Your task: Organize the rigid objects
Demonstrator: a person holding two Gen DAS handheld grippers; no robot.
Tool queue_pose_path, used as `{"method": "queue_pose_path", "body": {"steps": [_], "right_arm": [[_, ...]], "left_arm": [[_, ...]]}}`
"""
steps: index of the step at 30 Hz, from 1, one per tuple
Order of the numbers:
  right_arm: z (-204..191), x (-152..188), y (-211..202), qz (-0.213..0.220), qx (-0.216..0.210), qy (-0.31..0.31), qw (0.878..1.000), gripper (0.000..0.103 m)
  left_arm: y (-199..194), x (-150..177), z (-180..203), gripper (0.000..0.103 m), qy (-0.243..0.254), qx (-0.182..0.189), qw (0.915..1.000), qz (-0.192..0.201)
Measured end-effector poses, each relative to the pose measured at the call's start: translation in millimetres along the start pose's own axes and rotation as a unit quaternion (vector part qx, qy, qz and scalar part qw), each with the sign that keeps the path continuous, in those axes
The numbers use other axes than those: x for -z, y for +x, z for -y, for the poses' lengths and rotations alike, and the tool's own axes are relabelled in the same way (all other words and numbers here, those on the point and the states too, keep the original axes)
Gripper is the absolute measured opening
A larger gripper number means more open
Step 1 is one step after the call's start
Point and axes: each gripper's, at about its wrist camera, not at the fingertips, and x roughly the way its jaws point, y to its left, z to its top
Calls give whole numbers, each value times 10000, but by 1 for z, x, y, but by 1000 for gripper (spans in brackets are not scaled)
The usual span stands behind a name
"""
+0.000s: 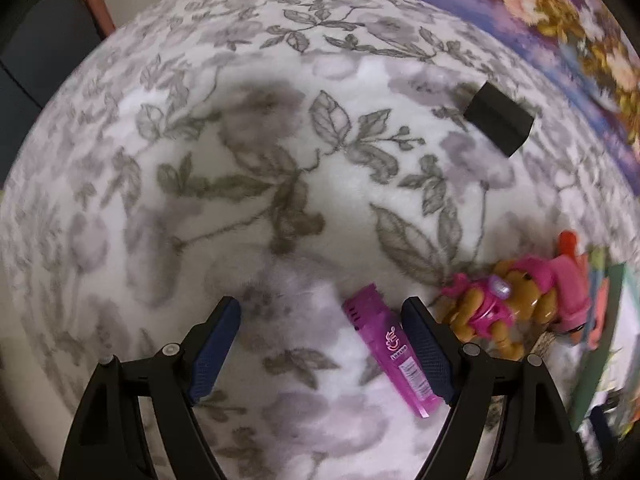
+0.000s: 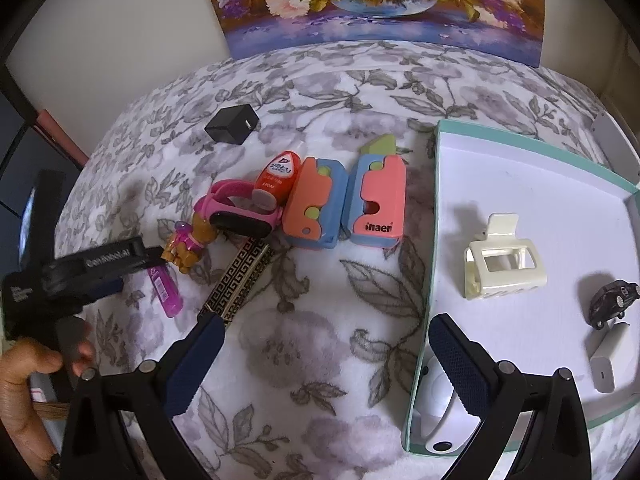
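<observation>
Step in hand: likely picking up the pink lighter (image 1: 394,350) for the teal-rimmed box (image 2: 430,264).
Left gripper (image 1: 324,346): jaws spread wide, pointing down, nothing pinched; the lighter lies between them, hard against one blue pad.
Doing it well: centre the jaws on the lighter first (it sits off to one side), then close across its narrow width, clear of the toy dog (image 1: 494,304) just beside the lighter.
Right gripper (image 2: 326,364): spread, empty, hanging well away from the lighter, over the box's edge.
Surface: soft floral blanket (image 1: 240,160); it may give under pressure.
Room: flower painting (image 2: 376,4) well beyond the lighter, against a pale wall.
</observation>
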Motion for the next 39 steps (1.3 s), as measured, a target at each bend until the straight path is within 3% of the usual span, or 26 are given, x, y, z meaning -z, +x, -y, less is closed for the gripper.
{"method": "queue_pose_path", "body": {"steps": [7, 9, 12, 24, 30, 39], "right_arm": [[1, 0, 0, -1, -11, 47, 10000, 103], [1, 0, 0, -1, -20, 52, 10000, 103], [-1, -1, 0, 0, -24, 16, 10000, 103], [-3, 1, 2, -28, 8, -83, 10000, 103], [-2, 0, 3, -52, 2, -68, 10000, 103], [-1, 0, 3, -54, 6, -65, 10000, 103]], "left_arm": [[-8, 5, -30, 83, 29, -455, 9987, -213], [-13, 11, -41, 83, -49, -283, 9993, -218], [-26, 14, -53, 83, -229, 260, 9992, -205], [-37, 23, -11, 84, 213, 616, 9976, -232], [-32, 20, 0, 84, 459, 512, 9973, -267], [-4, 13, 10, 84, 282, 446, 9980, -347]]}}
